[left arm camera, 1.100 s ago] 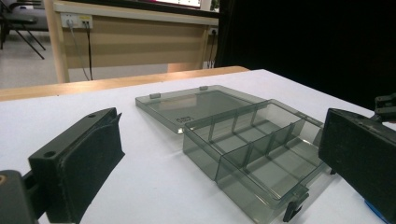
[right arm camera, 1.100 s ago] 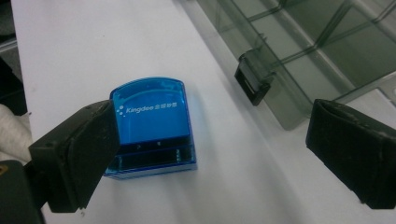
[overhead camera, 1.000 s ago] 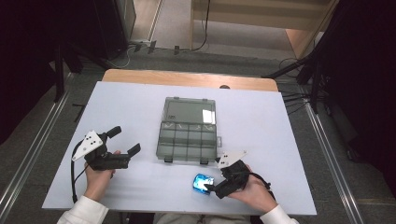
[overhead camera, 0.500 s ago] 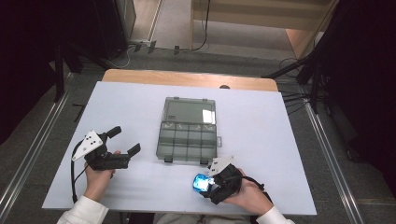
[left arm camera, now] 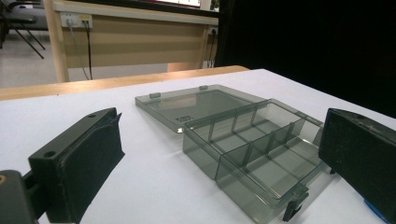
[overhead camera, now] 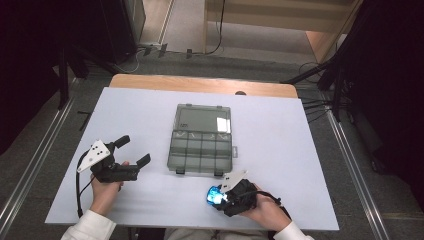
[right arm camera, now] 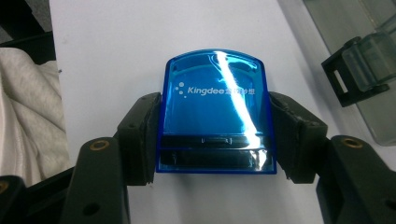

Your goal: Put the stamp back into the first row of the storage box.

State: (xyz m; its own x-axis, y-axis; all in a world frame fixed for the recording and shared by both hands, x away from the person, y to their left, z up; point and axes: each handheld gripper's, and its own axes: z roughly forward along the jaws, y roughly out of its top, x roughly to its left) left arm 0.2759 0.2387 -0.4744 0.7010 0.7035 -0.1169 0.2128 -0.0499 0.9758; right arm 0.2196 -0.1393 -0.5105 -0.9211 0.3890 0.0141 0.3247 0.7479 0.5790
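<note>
A small blue translucent box marked "Kingdee" sits between the jaws of my right gripper, which is shut on its two sides just above the white table. From the high view the same blue box shows near the front edge, in front of my right gripper. A smoky clear compartment case lies open at the table's middle, its lid flat behind it. My left gripper rests at the front left, open and holding nothing, its jaws facing the case.
The white table has a wooden strip along its far edge. The case's black latch lies close to the right of the blue box. A white sleeve lies left of the right gripper. Dark stands and cables flank the table.
My right gripper with the blue box has swung and shifted slightly left near the front edge. The left gripper has stayed still.
</note>
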